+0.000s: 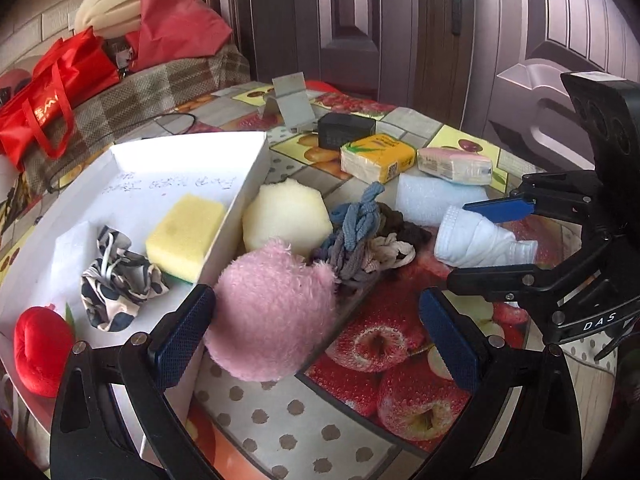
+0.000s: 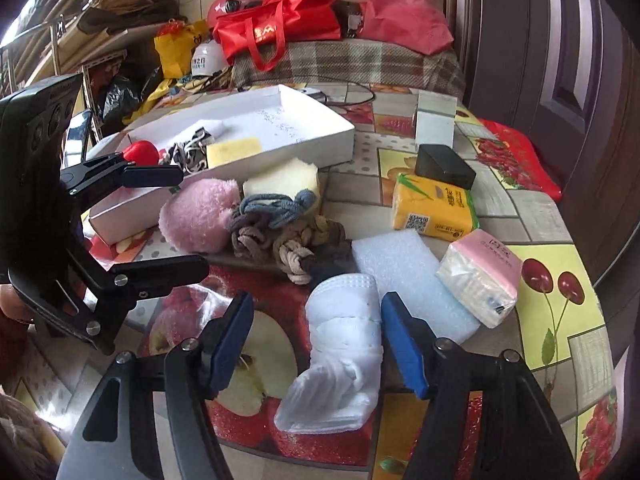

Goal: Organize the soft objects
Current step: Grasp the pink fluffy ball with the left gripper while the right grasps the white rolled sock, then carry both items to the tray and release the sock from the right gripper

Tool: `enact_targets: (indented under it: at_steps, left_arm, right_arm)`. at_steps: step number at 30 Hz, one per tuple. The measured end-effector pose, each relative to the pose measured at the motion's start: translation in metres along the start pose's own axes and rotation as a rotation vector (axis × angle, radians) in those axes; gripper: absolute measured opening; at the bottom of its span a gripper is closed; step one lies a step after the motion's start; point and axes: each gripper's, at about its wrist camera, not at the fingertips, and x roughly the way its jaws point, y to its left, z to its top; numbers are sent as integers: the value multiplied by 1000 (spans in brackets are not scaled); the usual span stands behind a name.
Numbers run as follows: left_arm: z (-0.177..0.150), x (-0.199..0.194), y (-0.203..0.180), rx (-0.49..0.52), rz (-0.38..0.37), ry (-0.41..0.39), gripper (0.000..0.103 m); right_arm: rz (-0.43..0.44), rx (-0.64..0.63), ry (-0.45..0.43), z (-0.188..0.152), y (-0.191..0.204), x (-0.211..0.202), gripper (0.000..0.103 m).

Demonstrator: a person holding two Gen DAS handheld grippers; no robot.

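Fruit-print cloth covers the tabletop (image 1: 404, 364), seen from both wrist views. Toward its left edge a white tray (image 1: 248, 184) is set, with a red plush piece (image 1: 38, 350), a spotted fabric bundle (image 1: 120, 280) and a yellow sponge (image 1: 186, 234) inside. Just beside its wall a pink plush (image 1: 272, 312) is framed by the left gripper (image 1: 316, 336), jaws released. Further right, a rolled white sock (image 2: 346, 344) lies between the right gripper (image 2: 316, 344) pads; the right pad touches it, the left stands apart, so nothing is grasped.
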Motion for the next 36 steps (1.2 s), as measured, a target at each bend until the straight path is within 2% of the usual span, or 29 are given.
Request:
enact_targets:
  at_steps: [2,4,6,9,11,12,15,18,20,21,22,23,24,25,27,30,32,36]
  left_arm:
    - [-4,-2,-4,2,-47,9,102]
    - [-11,-3,-8,-10,-121,53,102]
    - [-20,-10,-16,-12,-146,74,102]
    - [-24,-30,-17,-32,-76,-1,102]
    - [-22,-35,-10,-59,-64,-41,102]
    - [-20,-32,-7,-66,-65,-34,102]
    - [-16,-17,-6,-60,-67,16,102]
    - [-11,-7,-9,-50,-81,44,102]
    - [-9,-2,-12,-45,-71,59,90]
    - [-9,2,-11,-48,-56,75,76]
    - [-10,5,-9,-58,-45,95,54]
    - [-11,8,-6,-75,-46,111,52]
    - [-11,7,-3,-91,-48,108,52]
    - [-12,5,0,-107,-43,96,51]
    - [-15,-1,3,-127,-46,72,50]
    - [-19,-26,1,-122,-42,-38,50]
    - [-23,-47,-1,-113,7,-139,50]
    - [-27,-69,5,-145,181,-271,50]
  right_arm:
    - [17,9,16,-1,-2,2,58]
    - [39,-1,12,-2,0,0,42]
    - [57,-31,18,-2,5,-1,41]
    - [91,-68,46,-6,13,0,41]
    - [89,-56,51,-7,11,0,41]
    - [86,-41,49,-7,8,0,42]
    - [76,7,50,-7,-2,0,57]
    - [87,22,54,-7,-3,0,58]
    - [93,7,66,-7,0,2,58]
    - [98,-5,72,-7,3,2,58]
    - [106,-19,80,-7,6,4,56]
    - [108,-32,92,-8,8,6,55]
    - [117,-46,102,-9,11,7,46]
    - [124,-61,103,-9,14,7,37]
    - [140,-94,97,-9,20,6,36]
    - [121,-113,62,-10,22,-1,36]
    - [102,-104,11,-9,20,-10,36]
    - [50,-57,-188,-5,14,-38,36]
